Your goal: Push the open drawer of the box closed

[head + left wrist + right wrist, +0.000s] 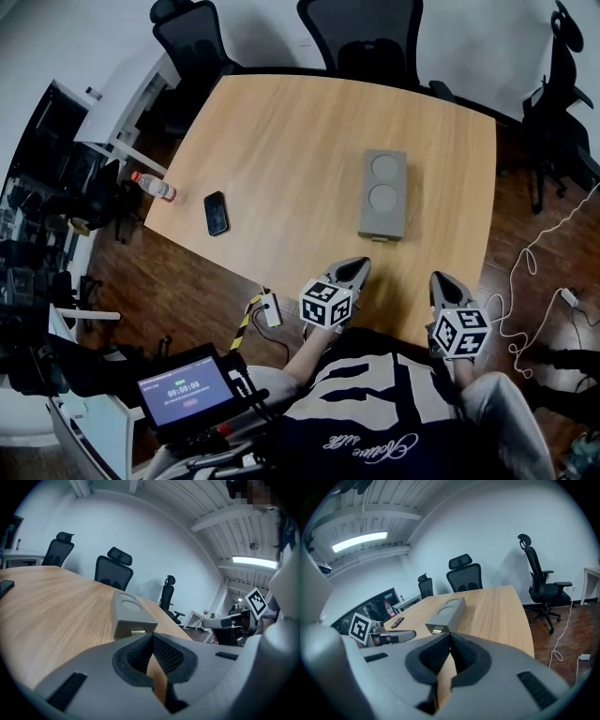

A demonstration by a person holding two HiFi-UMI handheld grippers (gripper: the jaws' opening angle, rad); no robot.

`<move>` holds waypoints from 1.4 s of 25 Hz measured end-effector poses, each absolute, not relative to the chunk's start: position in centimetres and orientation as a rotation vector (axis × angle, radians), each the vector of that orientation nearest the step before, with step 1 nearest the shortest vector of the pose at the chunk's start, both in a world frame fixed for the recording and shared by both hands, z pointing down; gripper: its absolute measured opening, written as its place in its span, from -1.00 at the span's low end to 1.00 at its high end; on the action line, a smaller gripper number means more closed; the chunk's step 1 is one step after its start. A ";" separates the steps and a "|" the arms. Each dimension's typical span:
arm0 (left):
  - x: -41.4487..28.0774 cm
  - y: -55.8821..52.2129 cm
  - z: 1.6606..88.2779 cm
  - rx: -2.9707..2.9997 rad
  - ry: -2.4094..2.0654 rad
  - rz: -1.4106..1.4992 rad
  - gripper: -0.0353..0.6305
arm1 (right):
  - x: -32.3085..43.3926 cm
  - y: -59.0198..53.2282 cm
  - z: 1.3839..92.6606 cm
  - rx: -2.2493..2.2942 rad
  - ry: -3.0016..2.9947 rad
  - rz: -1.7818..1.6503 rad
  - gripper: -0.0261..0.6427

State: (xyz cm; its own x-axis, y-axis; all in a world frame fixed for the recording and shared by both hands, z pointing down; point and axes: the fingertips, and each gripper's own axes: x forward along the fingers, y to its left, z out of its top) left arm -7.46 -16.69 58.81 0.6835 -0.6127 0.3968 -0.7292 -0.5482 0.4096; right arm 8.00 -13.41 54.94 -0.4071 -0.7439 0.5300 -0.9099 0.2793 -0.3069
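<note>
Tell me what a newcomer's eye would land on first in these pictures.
The grey box with two round recesses lies right of centre on the wooden table, its drawer poking out at the near end. At the near edge, the left hand-held gripper and right hand-held gripper point toward it, both shut and empty. A black phone lies far left.

Head view overhead; gripper views face the box (131, 616).
</note>
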 end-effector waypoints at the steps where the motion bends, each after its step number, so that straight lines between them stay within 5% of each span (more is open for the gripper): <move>1: -7.5 -15.7 58.1 2.353 -1.026 0.266 -0.89 | 7.4 -12.9 54.6 1.504 -2.280 0.832 -0.93; 23: -15.3 0.5 50.9 2.394 -1.161 0.047 -0.89 | 0.4 0.3 55.2 1.429 -2.305 0.825 -0.93; 35: -12.0 5.5 50.8 2.387 -1.103 0.015 -0.89 | 1.6 4.5 55.0 1.392 -2.315 0.787 -0.93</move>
State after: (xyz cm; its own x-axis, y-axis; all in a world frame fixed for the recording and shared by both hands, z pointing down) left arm -11.97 5.48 50.85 0.6704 -0.7100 0.2154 -0.7157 -0.5422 0.4404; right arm 1.57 4.50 55.02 -0.4705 -0.7023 0.5342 -0.8824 0.3715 -0.2888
